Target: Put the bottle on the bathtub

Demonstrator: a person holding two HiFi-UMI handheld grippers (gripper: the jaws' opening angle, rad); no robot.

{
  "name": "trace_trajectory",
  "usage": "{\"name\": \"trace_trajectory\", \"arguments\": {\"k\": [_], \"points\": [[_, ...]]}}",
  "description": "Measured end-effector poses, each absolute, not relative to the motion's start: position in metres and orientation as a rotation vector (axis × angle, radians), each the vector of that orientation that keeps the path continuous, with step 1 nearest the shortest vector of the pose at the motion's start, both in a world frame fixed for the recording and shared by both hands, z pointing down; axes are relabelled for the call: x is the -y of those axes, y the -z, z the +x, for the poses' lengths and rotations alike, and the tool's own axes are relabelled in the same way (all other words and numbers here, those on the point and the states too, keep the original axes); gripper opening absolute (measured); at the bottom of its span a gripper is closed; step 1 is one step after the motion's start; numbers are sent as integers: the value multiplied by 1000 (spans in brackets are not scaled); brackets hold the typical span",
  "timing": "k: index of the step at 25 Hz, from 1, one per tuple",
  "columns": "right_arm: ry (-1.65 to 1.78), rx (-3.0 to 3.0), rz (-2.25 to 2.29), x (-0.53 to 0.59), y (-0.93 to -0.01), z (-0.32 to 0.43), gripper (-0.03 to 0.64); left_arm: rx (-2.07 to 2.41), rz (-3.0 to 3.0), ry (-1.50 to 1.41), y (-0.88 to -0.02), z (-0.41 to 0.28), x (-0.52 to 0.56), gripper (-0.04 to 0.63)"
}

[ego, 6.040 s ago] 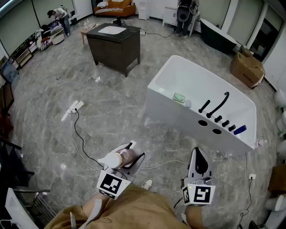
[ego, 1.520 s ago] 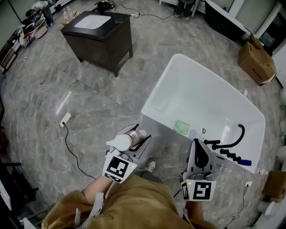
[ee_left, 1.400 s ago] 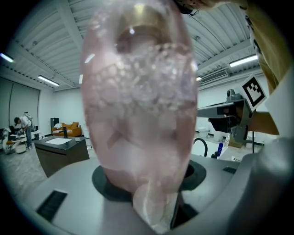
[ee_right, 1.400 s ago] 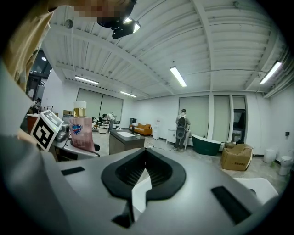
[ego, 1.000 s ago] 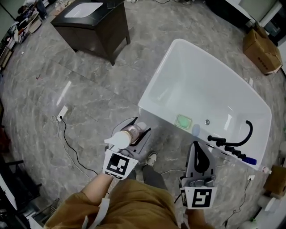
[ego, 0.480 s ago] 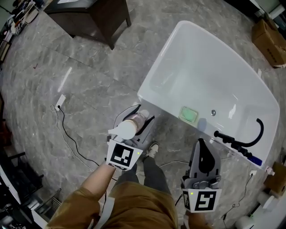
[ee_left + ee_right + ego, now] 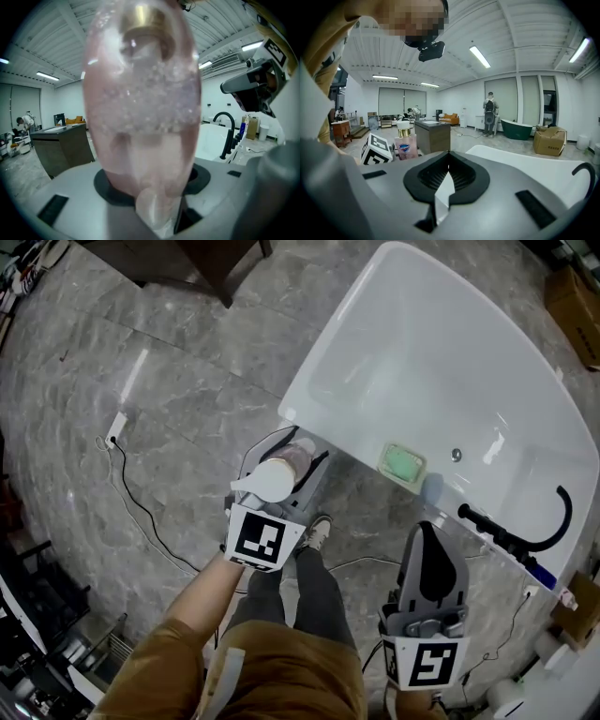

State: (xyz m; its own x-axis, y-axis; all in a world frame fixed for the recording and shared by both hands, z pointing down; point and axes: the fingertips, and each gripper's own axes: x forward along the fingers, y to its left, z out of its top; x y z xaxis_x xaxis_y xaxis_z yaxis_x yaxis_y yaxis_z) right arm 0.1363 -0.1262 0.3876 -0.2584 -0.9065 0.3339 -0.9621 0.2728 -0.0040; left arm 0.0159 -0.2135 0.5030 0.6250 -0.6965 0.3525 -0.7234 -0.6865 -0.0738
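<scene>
I am squeezing the bottle point(image 7: 277, 473) in my left gripper point(image 7: 282, 452), mid-frame beside the bathtub point(image 7: 330, 441). My right gripper point(image 7: 430, 538) fingers are pinched together, empty. The bottle could tip off that thin rim.

bottle point(image 7: 140, 93): blurred and too near in my left gripper view; top cut at 12 o'clock, label unreadable.
left gripper point(image 7: 298, 451): gripping faces hidden behind the bottle.
cabinet point(image 7: 217, 254): only a corner, cut at 11 o'clock of my head view.
cardboard box point(image 7: 577, 296): cut at 2 o'clock.
blue item point(image 7: 242, 130): 3 o'clock, too small to tell.
</scene>
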Motion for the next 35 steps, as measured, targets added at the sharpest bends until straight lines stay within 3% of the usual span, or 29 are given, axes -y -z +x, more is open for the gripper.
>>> {"name": "trace_trajectory", "arguments": {"k": [35], "points": [[-393,2246,1692,150,-484,180,5,1227,2725,-687,-649,60,260,227]]}}
